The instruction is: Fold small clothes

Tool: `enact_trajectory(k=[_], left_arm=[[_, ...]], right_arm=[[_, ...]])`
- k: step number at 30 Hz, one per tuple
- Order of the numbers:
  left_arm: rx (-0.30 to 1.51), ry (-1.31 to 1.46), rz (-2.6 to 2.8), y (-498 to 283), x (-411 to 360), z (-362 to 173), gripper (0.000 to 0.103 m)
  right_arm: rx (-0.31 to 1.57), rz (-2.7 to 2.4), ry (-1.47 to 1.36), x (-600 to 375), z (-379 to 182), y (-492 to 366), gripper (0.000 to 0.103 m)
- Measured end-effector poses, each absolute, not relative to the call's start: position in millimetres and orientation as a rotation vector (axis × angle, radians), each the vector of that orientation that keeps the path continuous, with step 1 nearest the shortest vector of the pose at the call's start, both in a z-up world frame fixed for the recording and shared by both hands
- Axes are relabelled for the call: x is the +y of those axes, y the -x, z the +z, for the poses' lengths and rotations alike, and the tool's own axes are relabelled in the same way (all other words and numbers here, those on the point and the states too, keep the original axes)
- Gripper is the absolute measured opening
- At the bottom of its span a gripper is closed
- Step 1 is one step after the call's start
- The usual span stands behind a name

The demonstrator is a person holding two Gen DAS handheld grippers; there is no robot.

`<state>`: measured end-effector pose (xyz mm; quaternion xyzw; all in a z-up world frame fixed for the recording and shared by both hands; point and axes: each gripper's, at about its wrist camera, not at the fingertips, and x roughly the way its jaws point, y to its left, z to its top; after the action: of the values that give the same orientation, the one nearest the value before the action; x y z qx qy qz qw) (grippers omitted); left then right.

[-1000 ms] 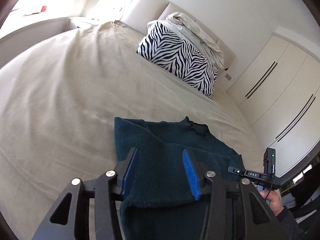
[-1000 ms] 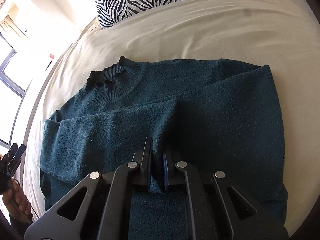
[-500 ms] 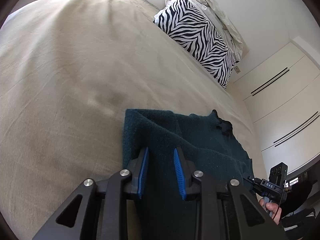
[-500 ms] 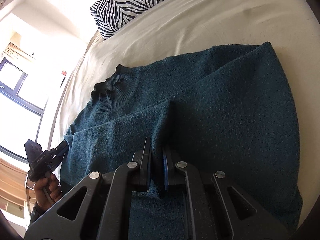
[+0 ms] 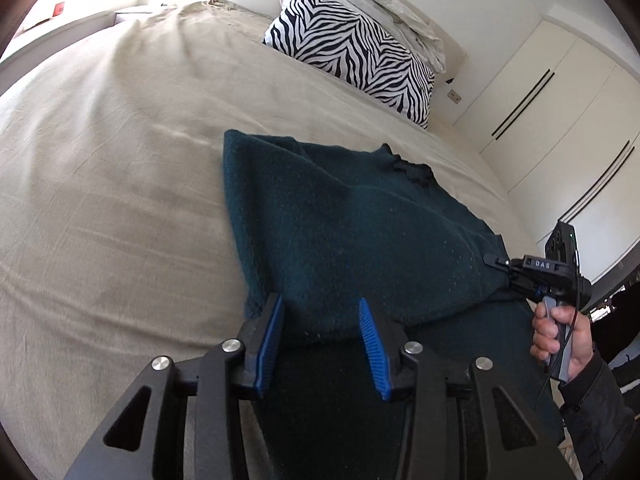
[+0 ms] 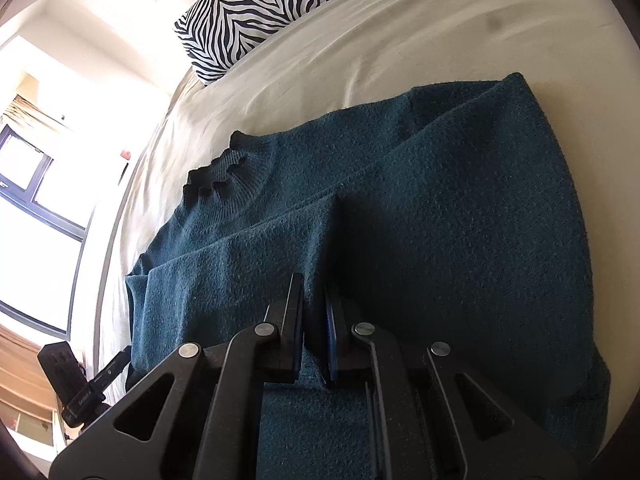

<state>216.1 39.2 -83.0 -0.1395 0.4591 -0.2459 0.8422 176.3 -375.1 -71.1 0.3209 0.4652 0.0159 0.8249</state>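
A dark teal knit sweater (image 5: 360, 220) lies flat on the bed, collar toward the pillow, with both sleeves folded across its body (image 6: 440, 200). My left gripper (image 5: 320, 304) hovers at the sweater's near left edge. Its jaws are opening, with the folded fabric edge lying loose between the blue pads (image 5: 272, 332). My right gripper (image 6: 316, 284) is shut on a raised ridge of the sweater where the two sleeves meet. In the left wrist view the right gripper (image 5: 494, 260) shows at the sweater's right side, held by a hand (image 5: 560, 340).
The sweater rests on a beige bedsheet (image 5: 120, 160). A zebra-print pillow (image 5: 352, 48) and crumpled white bedding lie at the head. White wardrobe doors (image 5: 560, 120) stand beyond the bed's right side, and a bright window (image 6: 32, 200) is on the left.
The left gripper's jaws narrowed, then widened again, and it dropped closer to the sweater's near left edge. The right gripper stayed pinched on the fabric, tilting slightly.
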Motion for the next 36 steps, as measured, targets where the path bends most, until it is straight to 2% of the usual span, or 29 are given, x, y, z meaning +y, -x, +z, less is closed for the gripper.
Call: enact_trajectory(k=[6, 10, 16, 21, 24, 26, 28, 36], left_arm=[[0.929, 0.305, -0.511, -221, 45, -61, 0.043], [0.873, 0.292, -0.506, -247, 34, -44, 0.053], [0.996, 0.279, -0.445, -295, 20, -91, 0.054], [0.964, 0.313, -0.460, -271, 35, -82, 0.055], [0.944, 0.329, -0.447, -242, 52, -69, 0.060], [0.922, 0.363, -0.430, -214, 68, -61, 0.068], [0.915, 0.394, -0.410, -185, 83, -57, 0.071], [1.012, 0.455, -0.452, -77, 102, -68, 0.073]], right_arm=[[0.988, 0.020, -0.656, -372, -69, -176, 0.008], [0.970, 0.024, -0.673, -375, -72, -174, 0.008], [0.951, 0.029, -0.703, -381, -75, -166, 0.009], [0.934, 0.031, -0.754, -396, -73, -152, 0.011], [0.905, -0.024, -0.766, -406, -63, -128, 0.020], [0.878, -0.055, -0.768, -410, -51, -105, 0.038], [0.838, -0.074, -0.773, -412, -39, -77, 0.054], [0.847, -0.052, -0.712, -399, -17, 26, 0.055]])
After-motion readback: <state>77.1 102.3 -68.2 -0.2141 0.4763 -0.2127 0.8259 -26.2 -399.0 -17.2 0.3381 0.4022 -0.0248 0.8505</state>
